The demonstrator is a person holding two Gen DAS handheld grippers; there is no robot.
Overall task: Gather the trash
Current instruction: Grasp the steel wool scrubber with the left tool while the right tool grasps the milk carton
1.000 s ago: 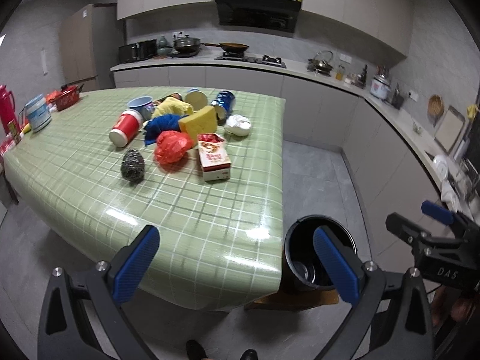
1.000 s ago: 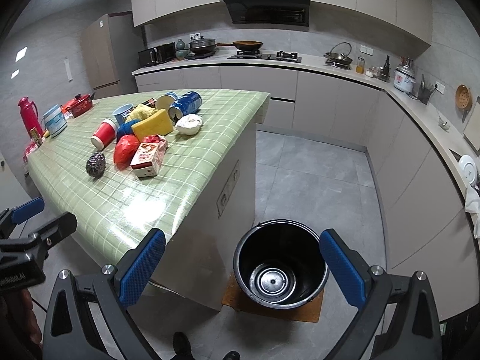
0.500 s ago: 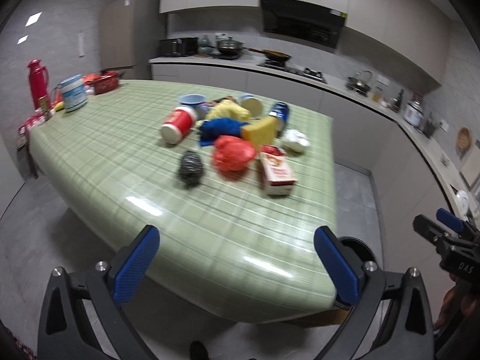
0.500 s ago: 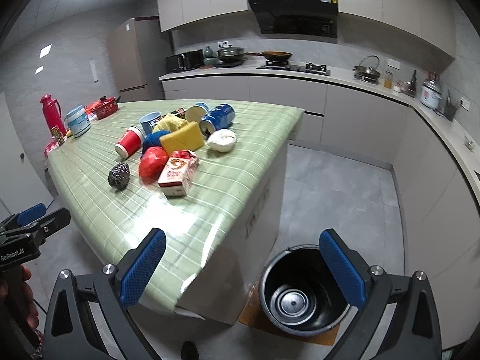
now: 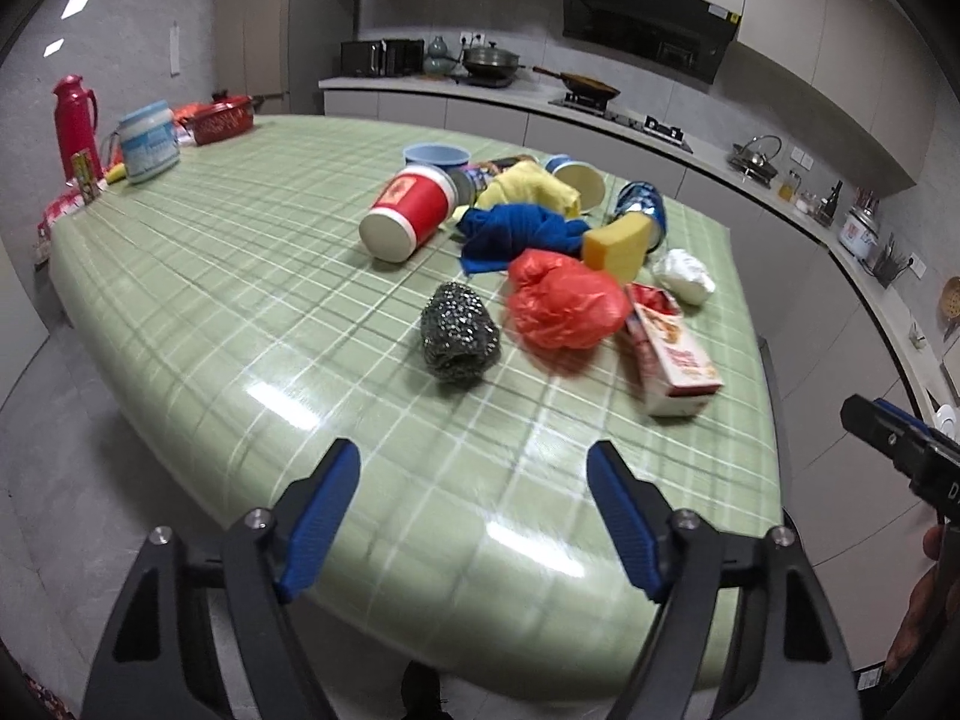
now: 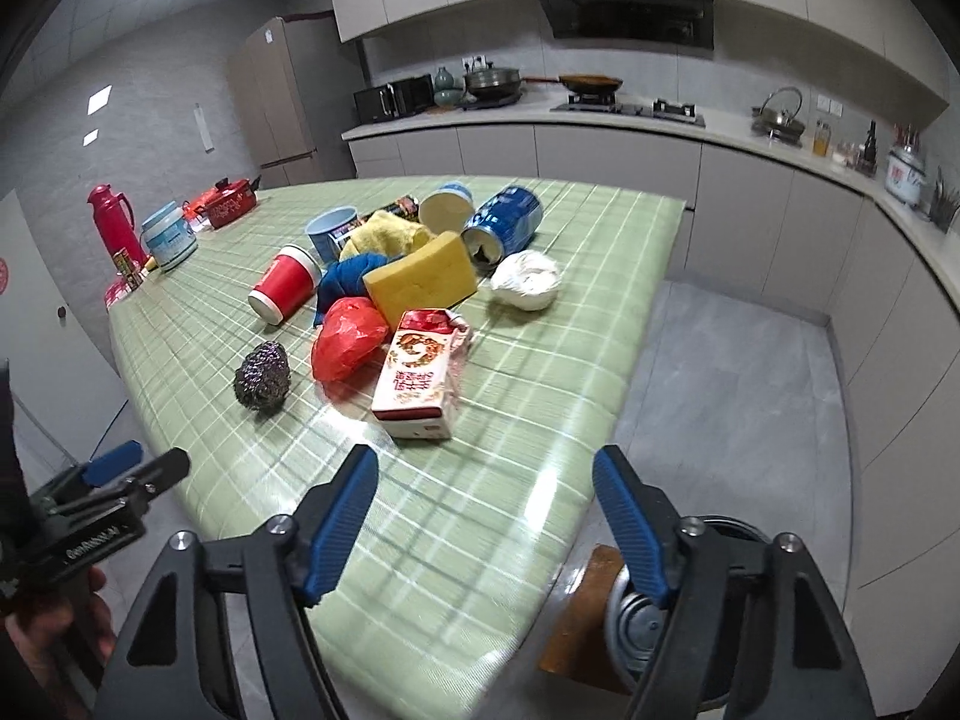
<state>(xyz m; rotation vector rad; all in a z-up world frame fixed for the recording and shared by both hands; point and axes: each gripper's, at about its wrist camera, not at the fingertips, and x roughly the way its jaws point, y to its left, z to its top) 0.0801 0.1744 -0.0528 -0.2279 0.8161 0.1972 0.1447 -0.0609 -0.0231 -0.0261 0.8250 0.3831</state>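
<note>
While both hands are closing in on the green checked table [image 5: 240, 276], the left gripper [image 5: 474, 516] and right gripper [image 6: 486, 516] are narrowing their jaws from fully wide to roughly half open, nothing between them. Trash is sitting mid-table: steel scrubber [image 5: 459, 333], red bag [image 5: 564, 303], carton [image 6: 420, 384]. Bin [image 6: 708, 594] is slipping behind the right gripper.
</note>
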